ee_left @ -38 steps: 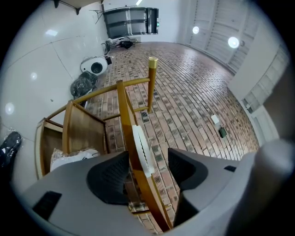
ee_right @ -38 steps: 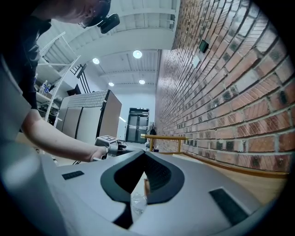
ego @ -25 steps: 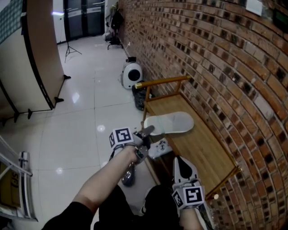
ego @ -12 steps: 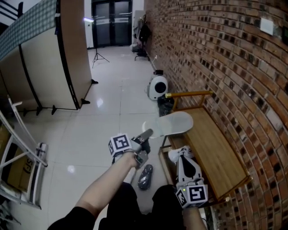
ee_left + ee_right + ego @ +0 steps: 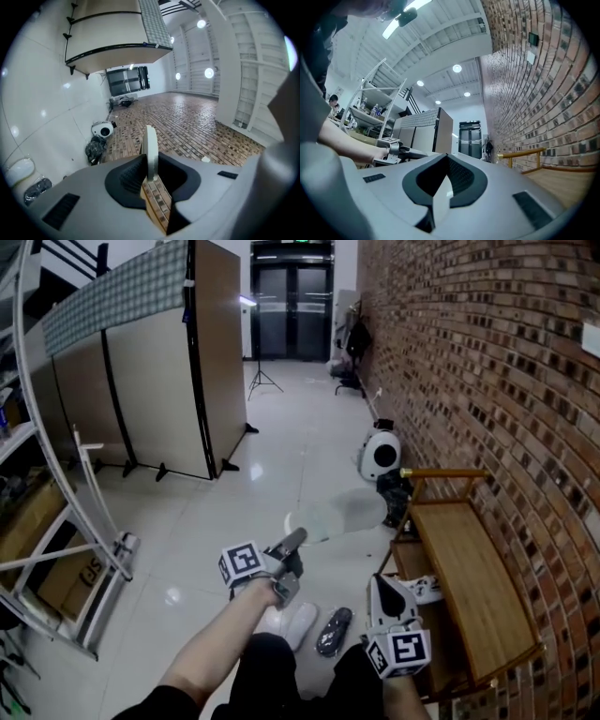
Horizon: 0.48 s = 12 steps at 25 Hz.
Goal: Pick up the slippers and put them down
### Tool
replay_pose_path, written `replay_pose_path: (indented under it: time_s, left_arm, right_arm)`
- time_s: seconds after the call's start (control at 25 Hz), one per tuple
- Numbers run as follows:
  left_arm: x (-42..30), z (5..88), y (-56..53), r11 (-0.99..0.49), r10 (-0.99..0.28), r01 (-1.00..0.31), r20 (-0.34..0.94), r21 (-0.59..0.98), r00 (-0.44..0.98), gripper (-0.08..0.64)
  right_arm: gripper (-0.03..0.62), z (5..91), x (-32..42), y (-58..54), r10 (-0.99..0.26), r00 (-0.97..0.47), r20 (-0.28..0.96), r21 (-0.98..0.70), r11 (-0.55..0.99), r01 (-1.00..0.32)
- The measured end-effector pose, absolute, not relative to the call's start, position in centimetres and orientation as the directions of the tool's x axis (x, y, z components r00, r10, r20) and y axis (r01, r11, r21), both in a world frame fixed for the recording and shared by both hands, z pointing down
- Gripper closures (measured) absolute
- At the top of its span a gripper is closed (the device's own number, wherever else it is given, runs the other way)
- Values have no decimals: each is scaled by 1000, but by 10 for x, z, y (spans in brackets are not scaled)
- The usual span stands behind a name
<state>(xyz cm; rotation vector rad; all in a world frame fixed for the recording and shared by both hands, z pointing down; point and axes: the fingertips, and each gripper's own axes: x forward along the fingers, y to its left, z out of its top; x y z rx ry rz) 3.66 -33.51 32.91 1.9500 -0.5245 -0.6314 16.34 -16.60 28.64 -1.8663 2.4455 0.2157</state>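
Left gripper view: my left gripper (image 5: 149, 165) is pinching the slipper (image 5: 151, 143) by its near end. The slipper is standing edge-on between the jaws, and the pads are pressing on both of its faces.

Head view: the slipper is sticking out ahead of the left gripper, sole roughly level. It is hanging in the air over the floor (image 5: 234, 512), touching nothing but the jaws.

Right gripper view: my right gripper (image 5: 440, 180) is riding with its jaws pressed together and nothing between them. In the head view it is sitting low at my right side, near the bench (image 5: 473, 563) and well apart from the held slipper.

Progress, as I am judging it:
- The pick-up of this slipper is looking done.
- The put-down is not yet done, since the slipper is off the ground.

Outward from there:
- A white pair-mate (image 5: 292, 622) and a dark slipper (image 5: 334, 632) are lying side by side on the floor, just below my left gripper.
- Another white one (image 5: 427, 589) is lying under the bench edge.
- I cannot tell whether those are already placed or are waiting for their turn.

The held slipper is pointing toward open floor, with the bench to its right.
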Motion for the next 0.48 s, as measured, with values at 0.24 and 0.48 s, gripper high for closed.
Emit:
replay_pose_path:
  time_s: [0.24,0.48]
  left_arm:
    - [-34,315,-331,-457,-685,-139,-248,879,685,491]
    - [-88,319,-330,-450,-760,-203,-253,869,599,491]
  right_arm:
    - [583,271,120,-183,-915,-368,-165,99,356,-929]
    - [583,280,90,-196,-889,-433,-147,84,425,-901]
